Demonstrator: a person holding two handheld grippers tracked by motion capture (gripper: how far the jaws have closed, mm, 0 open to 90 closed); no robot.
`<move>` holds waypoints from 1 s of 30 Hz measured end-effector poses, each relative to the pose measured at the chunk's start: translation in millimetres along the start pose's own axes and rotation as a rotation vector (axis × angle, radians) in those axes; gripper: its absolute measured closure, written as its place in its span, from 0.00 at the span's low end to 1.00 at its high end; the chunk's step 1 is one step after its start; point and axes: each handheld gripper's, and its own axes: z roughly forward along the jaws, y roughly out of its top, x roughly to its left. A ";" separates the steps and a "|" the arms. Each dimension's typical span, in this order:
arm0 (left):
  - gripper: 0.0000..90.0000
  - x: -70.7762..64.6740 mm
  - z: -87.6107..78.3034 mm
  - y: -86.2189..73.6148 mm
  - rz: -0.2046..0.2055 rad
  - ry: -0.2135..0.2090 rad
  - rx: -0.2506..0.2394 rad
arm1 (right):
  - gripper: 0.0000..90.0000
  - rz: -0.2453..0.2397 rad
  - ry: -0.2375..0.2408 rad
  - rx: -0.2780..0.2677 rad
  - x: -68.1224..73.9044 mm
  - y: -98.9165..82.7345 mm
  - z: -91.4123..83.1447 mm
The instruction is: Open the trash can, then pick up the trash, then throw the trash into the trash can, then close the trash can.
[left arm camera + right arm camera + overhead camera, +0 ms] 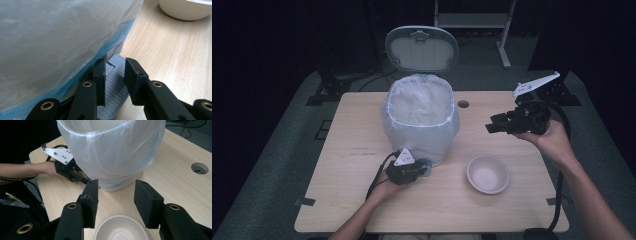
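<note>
A white pedal bin [419, 115] lined with a clear plastic bag stands at the middle of the wooden table [352, 190], its lid [422, 48] raised. My left gripper [424, 170] lies low at the bin's front base. In the left gripper view its jaws [115, 63] stand apart over the grey ribbed pedal [115, 87] and rest on it, pinching nothing. My right gripper [492, 124] hangs in the air over the table's right side, open and empty. Its view looks past its jaws [116, 186] at the bin [110, 150] and a white bowl [121, 228].
The white bowl [487, 174] sits empty on the table, right of the left gripper. A round cable hole [463, 104] lies behind the bin to the right. The floor around the table is dark, with stands and cables at the back.
</note>
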 end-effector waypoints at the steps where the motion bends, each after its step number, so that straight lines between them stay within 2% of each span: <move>1: 0.79 0.0 0.0 0.0 0.000 0.000 0.000 | 0.59 0.000 0.000 -0.002 -0.3 -3.0 0.0; 5: 0.79 -0.3 0.2 -0.1 -0.004 0.001 -0.003 | 0.59 0.010 0.001 -0.004 -2.1 -16.9 3.1; 11: 0.79 -0.4 0.1 -0.1 -0.007 0.001 -0.003 | 0.58 0.005 0.002 -0.007 -0.6 -26.0 4.4; 16: 0.79 -0.5 0.1 -0.1 -0.008 0.002 -0.003 | 0.58 0.002 0.002 -0.018 1.9 -30.0 3.8; 30: 0.79 -0.3 0.3 -0.2 -0.006 0.003 -0.004 | 0.56 -0.020 0.015 -0.005 10.3 -43.8 13.6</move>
